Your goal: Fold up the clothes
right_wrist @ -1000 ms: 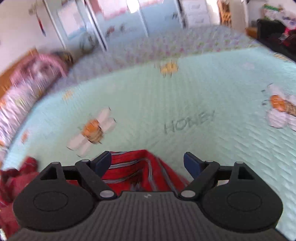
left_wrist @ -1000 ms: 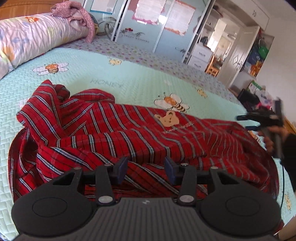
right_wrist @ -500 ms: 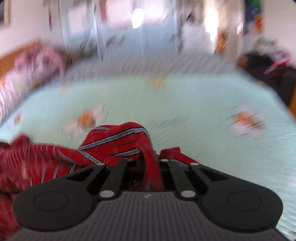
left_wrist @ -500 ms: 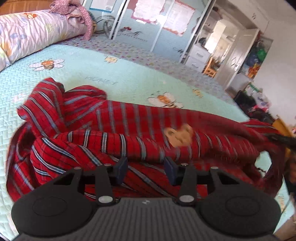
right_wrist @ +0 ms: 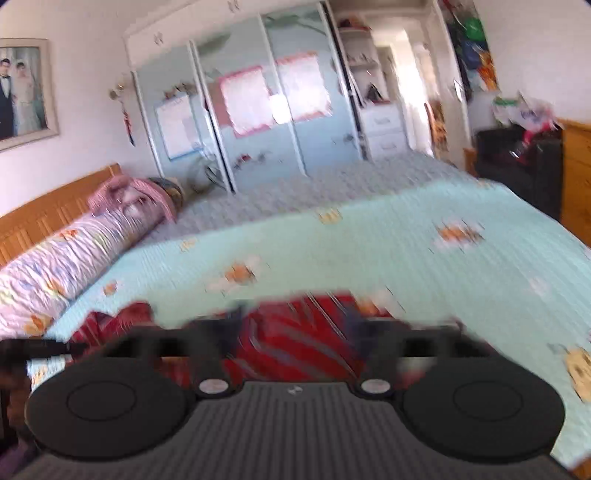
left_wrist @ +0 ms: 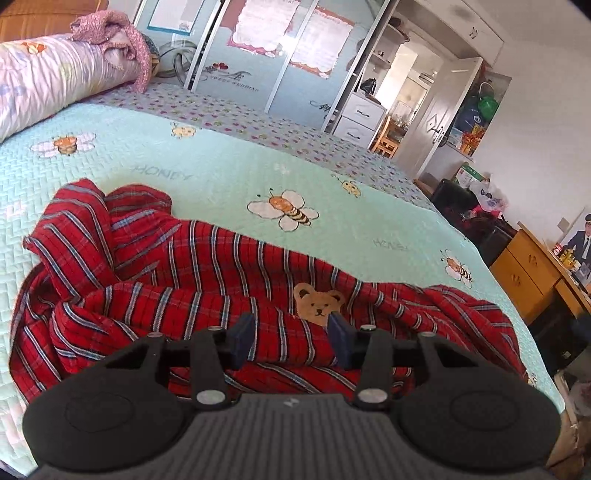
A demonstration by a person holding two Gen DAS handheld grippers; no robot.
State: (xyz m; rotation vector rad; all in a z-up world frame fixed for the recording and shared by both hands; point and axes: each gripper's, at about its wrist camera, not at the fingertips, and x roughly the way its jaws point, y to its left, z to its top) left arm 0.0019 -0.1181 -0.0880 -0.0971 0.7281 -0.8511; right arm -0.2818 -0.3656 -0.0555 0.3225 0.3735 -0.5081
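Observation:
A red striped garment (left_wrist: 207,280) with a brown bear patch (left_wrist: 319,304) lies rumpled across the near part of the mint bee-print bedspread (left_wrist: 221,177). My left gripper (left_wrist: 291,339) hovers just over its near folds, open, its blue pads on either side of the cloth below the bear patch. The right wrist view is motion-blurred. There my right gripper (right_wrist: 295,317) stands open above one end of the same garment (right_wrist: 295,343), with red cloth showing between its spread fingers.
A rolled floral quilt (left_wrist: 44,85) with a pink knit piece (left_wrist: 110,33) on it lies along the bed's far left, by a wooden headboard (right_wrist: 44,214). Mirrored wardrobe doors (left_wrist: 273,55) stand behind the bed. A wooden dresser (left_wrist: 532,273) flanks the bed's right edge.
My right gripper closed on the garment's end, pulled it, and has now opened and lifted. The garment shifted, its bear patch now nearer my left gripper, which stayed open.

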